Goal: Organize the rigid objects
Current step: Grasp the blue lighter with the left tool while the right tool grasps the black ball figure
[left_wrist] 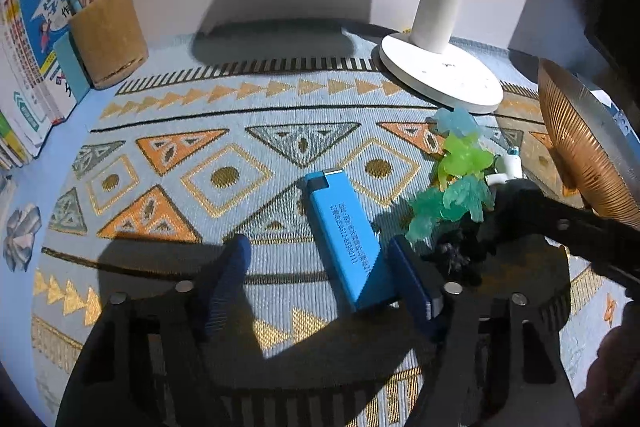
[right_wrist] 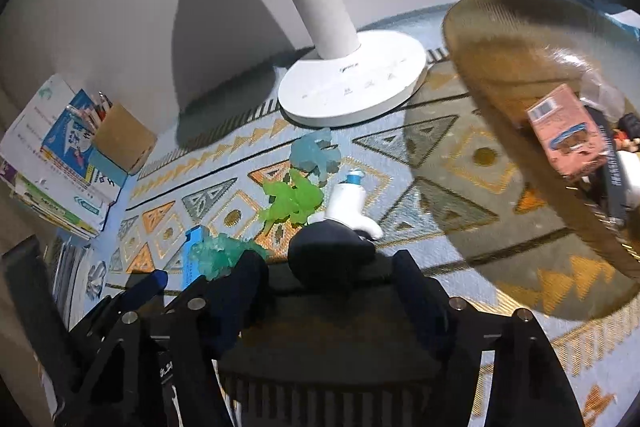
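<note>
Nearest the left lens: left tongs [left_wrist: 318, 245], spread, blue pads well apart. Between them, flat on the patterned mat [left_wrist: 224, 131] of the table: blue rectangular case [left_wrist: 344, 231], printed along one side, near end against the right-hand pad, clear of the left-hand pad; not pinched. Just beyond the case, to its right: cluster of translucent toy figures, namely teal figure [left_wrist: 448, 203], lime-green figure [left_wrist: 460, 155] and pale blue figure [left_wrist: 456, 121], touching or overlapping in a row toward the white lamp base [left_wrist: 440, 71]. Beside the green figure: small white bottle [right_wrist: 348, 203] with blue cap, on its side. Right tongs [right_wrist: 330, 261] spread, dark fingers either side of a dark rounded object [right_wrist: 332, 251] at the fingertips; narrow gaps visible on both sides, no squeeze evident; identity of the object not clear owing to shadow. At far right: ribbed amber dish [right_wrist: 480, 67], tilted, with a pink box [right_wrist: 564, 135] and further items too blurred to name. At back left, against the wall: cork-coloured pen holder [left_wrist: 108, 35] full of pens, next to a stack of books [left_wrist: 32, 47].
</note>
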A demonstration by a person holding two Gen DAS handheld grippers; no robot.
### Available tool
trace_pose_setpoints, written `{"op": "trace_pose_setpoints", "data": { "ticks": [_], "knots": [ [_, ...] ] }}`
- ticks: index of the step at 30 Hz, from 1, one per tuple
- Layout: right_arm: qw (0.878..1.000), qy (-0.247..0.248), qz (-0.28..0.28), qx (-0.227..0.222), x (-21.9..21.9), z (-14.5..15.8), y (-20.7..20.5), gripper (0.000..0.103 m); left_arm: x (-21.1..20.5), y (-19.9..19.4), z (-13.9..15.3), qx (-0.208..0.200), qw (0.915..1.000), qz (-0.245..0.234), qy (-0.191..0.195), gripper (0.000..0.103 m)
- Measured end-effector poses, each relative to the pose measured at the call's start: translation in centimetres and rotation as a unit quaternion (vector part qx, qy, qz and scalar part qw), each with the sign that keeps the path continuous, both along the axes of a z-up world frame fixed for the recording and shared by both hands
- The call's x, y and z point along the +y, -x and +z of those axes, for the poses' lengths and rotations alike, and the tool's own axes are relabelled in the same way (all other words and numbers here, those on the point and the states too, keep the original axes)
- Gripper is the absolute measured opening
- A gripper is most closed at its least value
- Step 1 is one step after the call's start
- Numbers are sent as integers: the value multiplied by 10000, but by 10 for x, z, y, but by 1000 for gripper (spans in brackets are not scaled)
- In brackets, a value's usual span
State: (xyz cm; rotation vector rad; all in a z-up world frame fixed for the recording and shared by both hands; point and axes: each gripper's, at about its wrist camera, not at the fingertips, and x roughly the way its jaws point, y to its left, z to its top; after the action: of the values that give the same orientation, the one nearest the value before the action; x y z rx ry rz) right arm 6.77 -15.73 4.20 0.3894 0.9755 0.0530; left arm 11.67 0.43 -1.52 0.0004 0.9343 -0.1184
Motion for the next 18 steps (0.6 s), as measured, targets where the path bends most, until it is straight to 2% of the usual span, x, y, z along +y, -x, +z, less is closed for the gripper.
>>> {"op": "trace_pose_setpoints", "data": {
  "ticks": [2, 5, 8, 9, 13, 15, 18],
  "knots": [
    [10000, 21, -26, 30, 2, -4, -3, 66, -2, 1, 0, -39, 10000, -76, 22, 57],
    [9994, 317, -63, -123, 7, -5, -6, 63, -6, 2, 1, -89, 9999, -130, -38, 51],
    [9982, 559, -88, -210, 9, -7, -7, 55, -10, 5, 1, -151, 9996, -190, -147, 34],
    [9979, 596, -104, -224, 9, -7, -7, 53, -11, 6, 1, -187, 9994, -215, -185, 24],
    [9989, 342, -31, -318, 3, -7, -5, 46, -15, 10, 2, -298, 9987, -258, -323, 22],
    [9993, 185, -9, -311, -1, -8, -3, 46, -13, 12, 5, -348, 9988, -298, -197, 22],
    [9992, 219, 31, -322, -2, -5, 7, 46, -5, 15, 7, -341, 9990, -288, 58, 21]
  ]
}}
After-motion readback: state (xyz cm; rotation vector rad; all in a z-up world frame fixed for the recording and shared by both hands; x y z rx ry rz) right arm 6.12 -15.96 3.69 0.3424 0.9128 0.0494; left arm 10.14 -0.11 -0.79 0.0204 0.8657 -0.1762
